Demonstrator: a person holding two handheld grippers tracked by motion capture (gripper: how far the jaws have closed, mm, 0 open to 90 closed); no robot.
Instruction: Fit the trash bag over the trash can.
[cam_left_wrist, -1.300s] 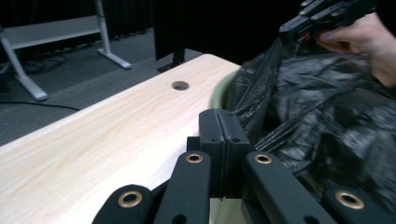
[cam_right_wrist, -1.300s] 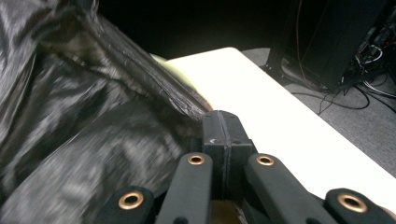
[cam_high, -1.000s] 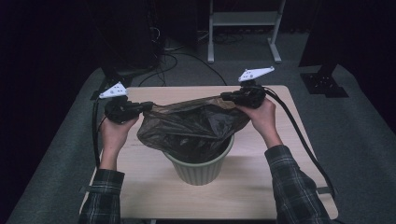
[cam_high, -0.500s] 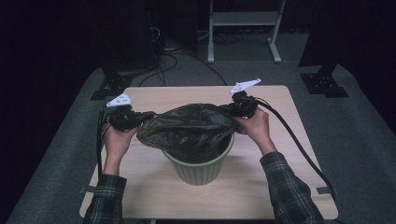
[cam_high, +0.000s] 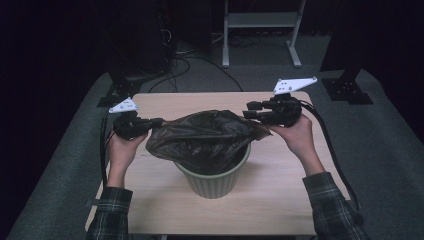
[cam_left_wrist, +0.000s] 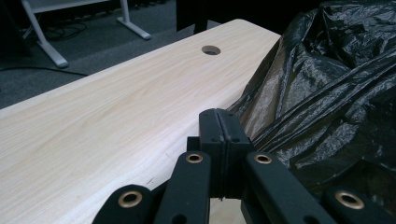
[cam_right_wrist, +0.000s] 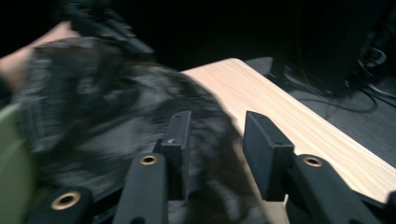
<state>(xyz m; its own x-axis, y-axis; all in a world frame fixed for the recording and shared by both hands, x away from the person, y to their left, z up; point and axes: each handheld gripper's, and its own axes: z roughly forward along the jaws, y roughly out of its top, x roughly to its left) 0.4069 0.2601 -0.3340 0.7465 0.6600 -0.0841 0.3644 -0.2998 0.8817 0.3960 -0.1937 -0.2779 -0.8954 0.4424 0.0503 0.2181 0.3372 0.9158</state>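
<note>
A black plastic bag (cam_high: 210, 137) lies crumpled over the mouth of a pale green ribbed bin (cam_high: 215, 180) in the middle of the wooden table (cam_high: 280, 200). My left gripper (cam_high: 156, 121) is shut on the bag's left edge and holds it out level. In the left gripper view the jaws (cam_left_wrist: 218, 123) meet, with the bag (cam_left_wrist: 327, 93) bunched at their right. My right gripper (cam_high: 250, 110) hovers just off the bag's right edge. Its jaws have just been opening. In the blurred right gripper view they (cam_right_wrist: 218, 128) stand apart, with the bag (cam_right_wrist: 93, 102) beyond them and no pad pressing on it.
A round cable hole (cam_left_wrist: 211, 49) sits near the table's far edge. Behind the table stand a white metal frame (cam_high: 260, 30), loose cables (cam_high: 185, 55) on the floor and a dark stand base (cam_high: 350, 90) at the right. The person's plaid sleeves come in from below.
The right gripper has let go of the bag's right edge, opened, and drawn away to the right and upward. The bag's right side has sagged onto the bin. The left gripper kept still.
</note>
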